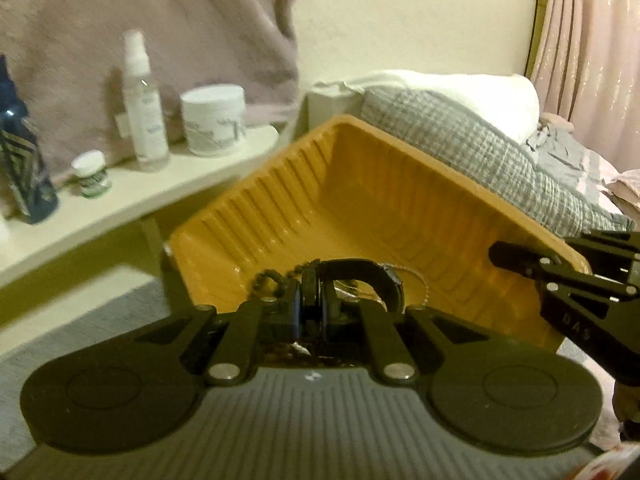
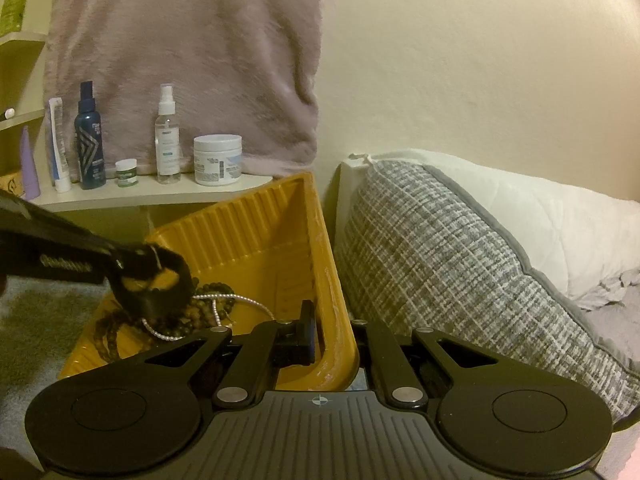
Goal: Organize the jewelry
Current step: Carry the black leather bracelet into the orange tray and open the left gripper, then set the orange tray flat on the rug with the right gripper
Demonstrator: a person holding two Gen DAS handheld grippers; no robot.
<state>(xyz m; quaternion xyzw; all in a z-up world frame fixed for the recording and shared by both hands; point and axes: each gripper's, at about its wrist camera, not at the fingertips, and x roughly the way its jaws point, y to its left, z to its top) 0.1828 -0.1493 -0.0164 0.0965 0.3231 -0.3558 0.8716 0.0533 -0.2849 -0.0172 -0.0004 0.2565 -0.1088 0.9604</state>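
An orange ribbed tray stands tilted, with my right gripper shut on its right rim. In the right wrist view the same grip pinches the tray wall. My left gripper is shut on a wide black band and holds it just above the tray's floor. From the right wrist the left gripper reaches in from the left with the black band hanging over a pile of dark beaded bracelets and a silver chain.
A cream shelf at the back left carries a dark spray bottle, a clear spray bottle, a small jar and a white tub. A grey checked pillow lies right of the tray, with fluffy fabric behind.
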